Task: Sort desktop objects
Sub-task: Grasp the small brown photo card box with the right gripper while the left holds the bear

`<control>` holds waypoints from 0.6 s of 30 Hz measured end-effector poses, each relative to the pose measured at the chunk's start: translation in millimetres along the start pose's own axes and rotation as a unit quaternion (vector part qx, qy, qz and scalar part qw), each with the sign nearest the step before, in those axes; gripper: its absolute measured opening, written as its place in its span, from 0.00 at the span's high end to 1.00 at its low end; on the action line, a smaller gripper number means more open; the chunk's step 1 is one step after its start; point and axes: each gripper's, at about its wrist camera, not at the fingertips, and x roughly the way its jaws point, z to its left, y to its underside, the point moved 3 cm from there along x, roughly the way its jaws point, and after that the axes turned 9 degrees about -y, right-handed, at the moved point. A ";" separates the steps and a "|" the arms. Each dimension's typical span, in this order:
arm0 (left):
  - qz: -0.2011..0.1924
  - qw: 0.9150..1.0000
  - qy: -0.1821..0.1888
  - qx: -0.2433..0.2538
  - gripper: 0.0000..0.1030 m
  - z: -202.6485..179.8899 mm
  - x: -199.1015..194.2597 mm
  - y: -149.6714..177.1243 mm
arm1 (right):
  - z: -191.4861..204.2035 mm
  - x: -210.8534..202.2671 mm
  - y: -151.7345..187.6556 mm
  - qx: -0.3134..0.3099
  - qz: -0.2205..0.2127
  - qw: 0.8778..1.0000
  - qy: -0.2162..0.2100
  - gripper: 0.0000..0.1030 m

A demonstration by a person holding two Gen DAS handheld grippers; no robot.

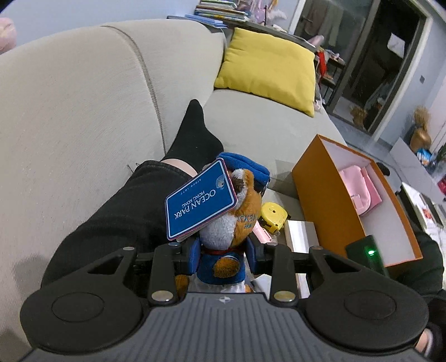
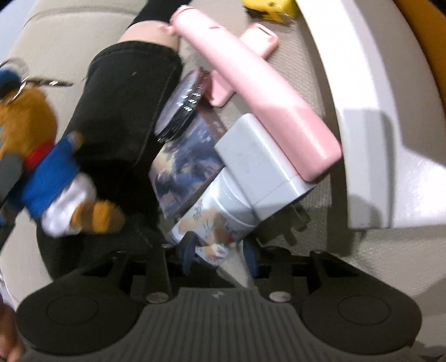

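Left wrist view is showing the beige sofa (image 1: 83, 92) filling most of the scene, with a person's black-trousered leg (image 1: 117, 206) lying across the seat. Beside it, the orange box (image 1: 329, 192) is sitting open-topped near the sofa's edge, likely serving as the sorting bin, since a pink item (image 1: 362, 189) is already lying inside. The left gripper (image 1: 223, 259) is pinching the plush toy (image 1: 237, 220) around its blue-clad lower body, lifting it clear of the seat so the blue Ocean Park tag (image 1: 200, 200) is dangling freely. In the right wrist view, the right gripper (image 2: 220, 256) is standing spread, its pads straddling the end of a white printed tube (image 2: 211, 222) without pressing on it, seemingly lining up a grasp. That tube is lying in a clutter with a white charger (image 2: 259, 164), pink case (image 2: 251, 72) and yellow tape measure (image 2: 270, 8).
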 end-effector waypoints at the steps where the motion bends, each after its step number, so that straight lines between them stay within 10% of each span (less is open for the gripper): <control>1: 0.000 1.000 0.000 -0.005 0.63 1.1 -0.1 1.2 | 0.9 1.0 0.5 0.002 -0.004 1.000 -0.001 0.55; 8: 0.000 1.000 -0.002 -0.018 0.63 3.9 -3.2 7.3 | 20.3 0.7 10.2 -0.055 -0.006 0.998 0.035 0.64; 18: -0.015 0.999 0.003 -0.029 0.64 7.4 -13.1 9.6 | 74.1 -35.1 -6.5 -0.184 -0.059 0.979 0.061 0.53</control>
